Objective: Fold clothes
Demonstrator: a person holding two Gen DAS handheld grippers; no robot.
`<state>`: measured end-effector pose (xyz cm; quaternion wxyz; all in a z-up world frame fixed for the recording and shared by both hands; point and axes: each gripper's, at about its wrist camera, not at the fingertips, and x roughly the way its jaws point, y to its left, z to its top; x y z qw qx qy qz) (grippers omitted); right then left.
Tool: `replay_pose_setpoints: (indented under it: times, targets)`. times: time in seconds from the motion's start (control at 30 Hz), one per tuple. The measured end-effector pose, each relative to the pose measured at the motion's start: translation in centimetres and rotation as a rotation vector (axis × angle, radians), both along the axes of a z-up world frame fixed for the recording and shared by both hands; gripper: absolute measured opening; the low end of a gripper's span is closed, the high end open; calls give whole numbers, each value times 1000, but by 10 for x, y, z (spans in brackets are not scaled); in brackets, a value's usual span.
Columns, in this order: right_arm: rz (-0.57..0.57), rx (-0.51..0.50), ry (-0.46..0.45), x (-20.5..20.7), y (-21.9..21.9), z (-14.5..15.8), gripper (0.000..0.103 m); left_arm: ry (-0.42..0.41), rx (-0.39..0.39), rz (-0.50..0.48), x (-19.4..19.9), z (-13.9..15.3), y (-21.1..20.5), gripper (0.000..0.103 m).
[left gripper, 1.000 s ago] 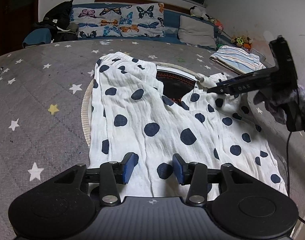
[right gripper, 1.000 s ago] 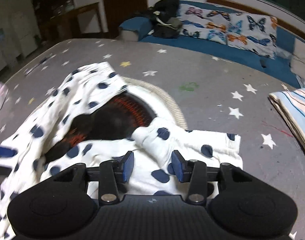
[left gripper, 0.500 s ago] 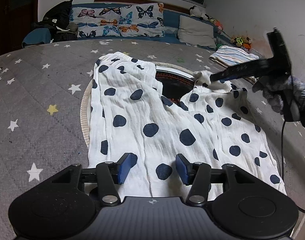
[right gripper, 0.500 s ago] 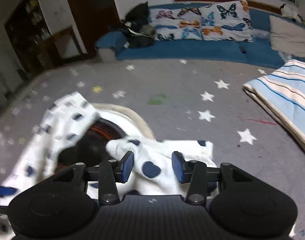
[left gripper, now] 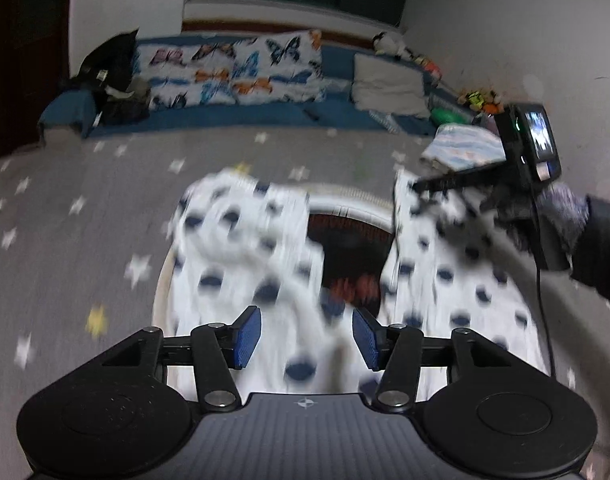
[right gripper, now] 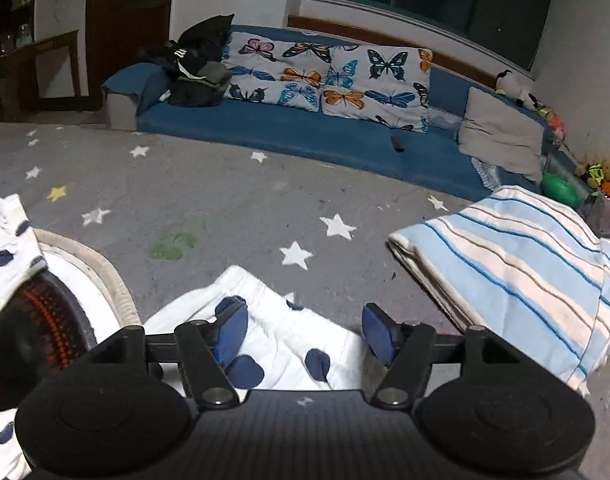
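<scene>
Right wrist view: right gripper (right gripper: 305,330) jaws opening, spotted garment (right gripper: 281,336) between them.

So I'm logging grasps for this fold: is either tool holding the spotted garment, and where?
Neither. The right tool is opening, the spotted garment lying loose between its pads; the left tool is open above it.

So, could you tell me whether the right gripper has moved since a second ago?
Yes. In its own view the right gripper has swung right, toward the striped folded blanket and away from the round cushion. Its jaws are opening, with the dotted garment between them.
</scene>
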<state>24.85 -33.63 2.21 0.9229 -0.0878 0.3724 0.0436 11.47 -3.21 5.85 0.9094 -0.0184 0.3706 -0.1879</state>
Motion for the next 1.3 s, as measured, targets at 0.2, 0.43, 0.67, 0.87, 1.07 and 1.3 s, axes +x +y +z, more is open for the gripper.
replay_pose_setpoints:
  times: [0.2, 0.43, 0.67, 0.87, 1.07, 1.3]
  targets:
    - [90, 75, 24, -38, 7, 17, 80, 16, -48, -30, 65, -3, -20, 54]
    - [161, 113, 57, -78, 12, 13, 87, 112, -116, -21, 116, -28, -34, 69]
    - [167, 148, 88, -91, 11, 1, 87, 183, -255, -1, 148, -49, -32, 71]
    - [154, 154, 98, -90, 9, -9, 89, 149, -379, 160, 164, -54, -20, 69]
    - [177, 103, 78, -92, 14, -13, 93, 31, -385, 266, 168, -52, -6, 69]
    - [184, 93, 61, -84, 12, -18, 102, -26, -319, 340, 184, -52, 6, 73]
